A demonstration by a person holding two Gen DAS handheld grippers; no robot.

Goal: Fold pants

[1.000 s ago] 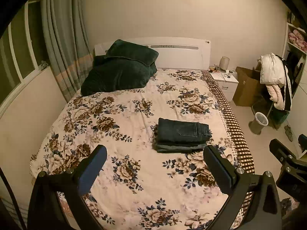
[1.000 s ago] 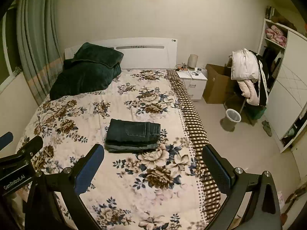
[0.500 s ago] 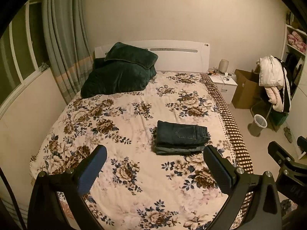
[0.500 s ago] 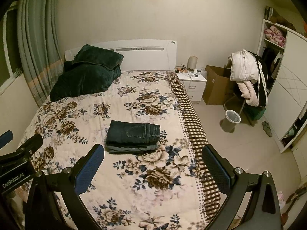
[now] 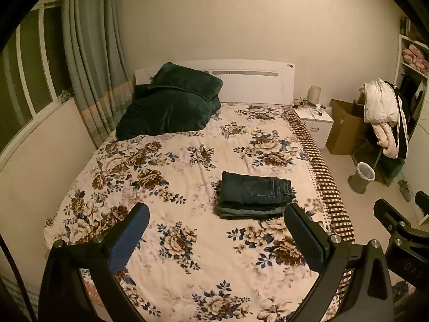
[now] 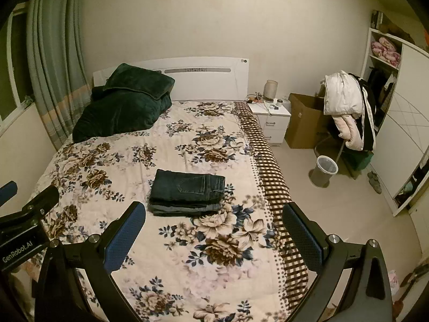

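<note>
The dark blue denim pants lie as a compact, squared rectangular stack on the bed's cream floral quilt, a back pocket showing on the top layer and several folded layers visible along the near edge. Judged from this, the folding looks finished: the edges line up, no leg trails out, and nothing appears left to do beyond perhaps a final tidy or carrying the bundle away.

The left gripper hangs above the foot of the bed with its two blue-padded fingers spread wide and nothing between them. From its camera, the pants sit ahead and a little to the right, just beyond the tip of the right-hand finger and well clear of any contact. The right gripper is held in the same pose, its fingers wide apart and empty, aimed forward and slightly down along the bed. From its camera, the pants lie ahead and to the left, just past the left-hand fingertip. The two grippers are side by side, each showing at the edge of the other's view, both raised off the quilt and touching no cloth.

Far ahead of both, a dark green velvet pillow and blanket heap rests against the white headboard.
</note>
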